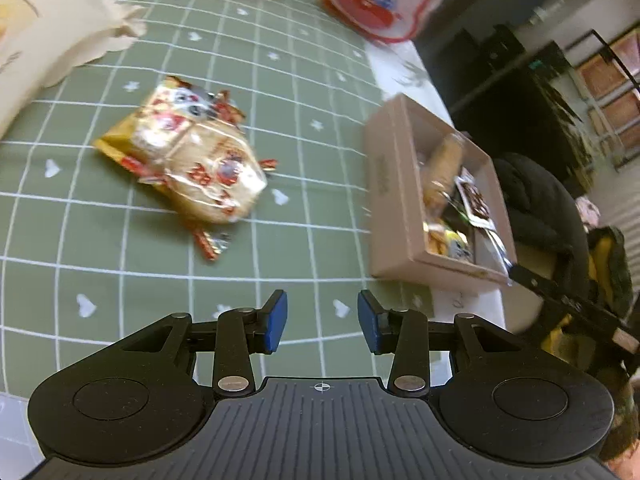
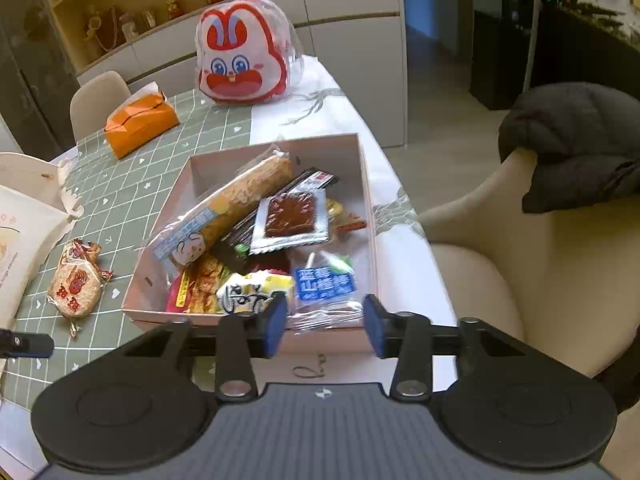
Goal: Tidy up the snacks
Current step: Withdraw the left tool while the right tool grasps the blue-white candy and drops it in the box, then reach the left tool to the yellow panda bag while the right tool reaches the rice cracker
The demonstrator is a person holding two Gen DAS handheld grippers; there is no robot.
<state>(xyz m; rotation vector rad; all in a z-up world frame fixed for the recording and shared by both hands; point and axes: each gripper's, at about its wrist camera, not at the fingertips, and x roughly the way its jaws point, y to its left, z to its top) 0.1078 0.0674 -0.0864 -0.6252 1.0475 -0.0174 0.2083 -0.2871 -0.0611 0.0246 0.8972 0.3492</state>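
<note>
1. The left gripper (image 1: 322, 322) hangs above the green checked tablecloth (image 1: 100, 240), tilted down toward it, its blue pads (image 1: 276, 322) apart with nothing between them
2. The right gripper (image 2: 325, 322) sits at the near wall of the cardboard box (image 2: 366, 184); its jaws stand apart and seem empty, though a clear wrapper (image 2: 320, 312) at the box's near edge lies just behind the gap, and I cannot tell whether a pad touches it
3. Ahead of the left gripper, out on the cloth and well short of the box, lies the last loose snack: a rice cracker pack (image 1: 192, 156) in clear crinkly film with red print and twisted ends
4. I would judge that pack light, puffy and brittle inside, the film slick; a gentle pinch across its middle or on a twisted end looks safest, since a hard squeeze could crack the cracker
5. The box stands at the table's right edge, half on the white runner (image 2: 320, 100), already heaped with a long biscuit roll (image 2: 232, 204), a silver square packet (image 2: 292, 218), a blue packet (image 2: 324, 282) and a yellow one (image 2: 256, 292)
6. Room for the cracker pack looks tight; laying it flat on top seems the likely fit
7. Farther off, toward the table's far edge, sit an orange tissue box (image 2: 140, 122) and a rabbit-face bag (image 2: 240, 56); a cream paper bag (image 1: 44, 32) lies by the left edge
</note>
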